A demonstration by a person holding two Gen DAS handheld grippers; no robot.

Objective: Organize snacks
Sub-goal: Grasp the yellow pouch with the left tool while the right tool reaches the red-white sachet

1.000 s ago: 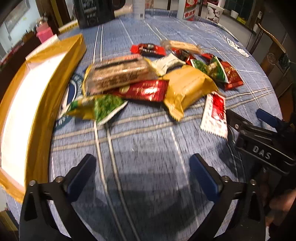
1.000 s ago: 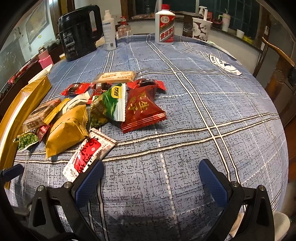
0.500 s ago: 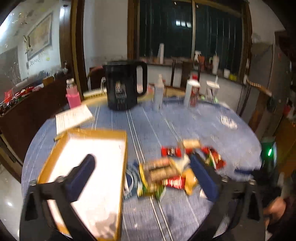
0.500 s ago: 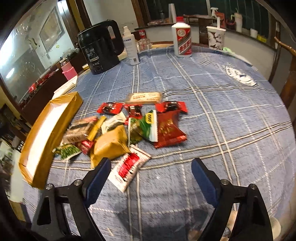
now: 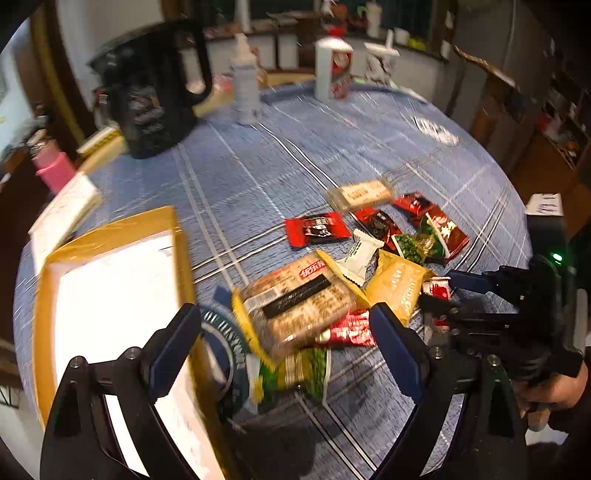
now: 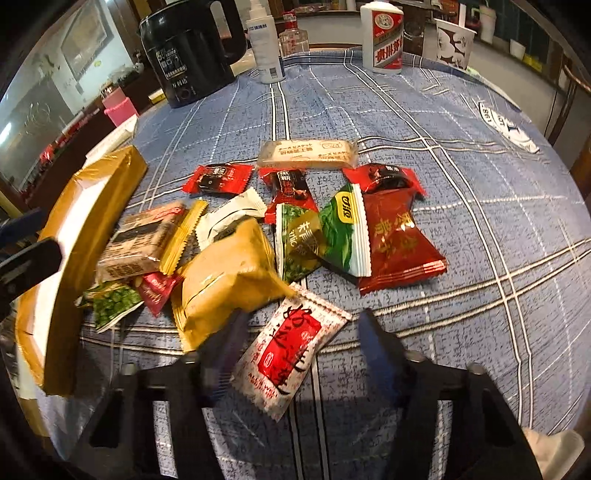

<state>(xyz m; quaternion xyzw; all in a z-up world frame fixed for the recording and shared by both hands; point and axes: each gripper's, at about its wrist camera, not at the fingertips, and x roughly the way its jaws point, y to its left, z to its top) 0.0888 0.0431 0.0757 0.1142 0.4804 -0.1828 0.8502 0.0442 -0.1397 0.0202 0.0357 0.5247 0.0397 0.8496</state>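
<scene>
Snack packets point(image 5: 306, 306) heaped beside yellow box point(image 5: 110, 295).

Room, evening, indoor lamp light.
We list: round table point(image 6: 480, 155) under blue plaid cloth, centre frame; dark windows point(image 5: 406, 14) along the top edge with a cluttered sill; wooden chair back point(image 6: 574, 85) at upper right; dark wood sideboard point(image 6: 74, 144) and a pale wall with a framed picture point(image 6: 83, 40) at upper left.
</scene>
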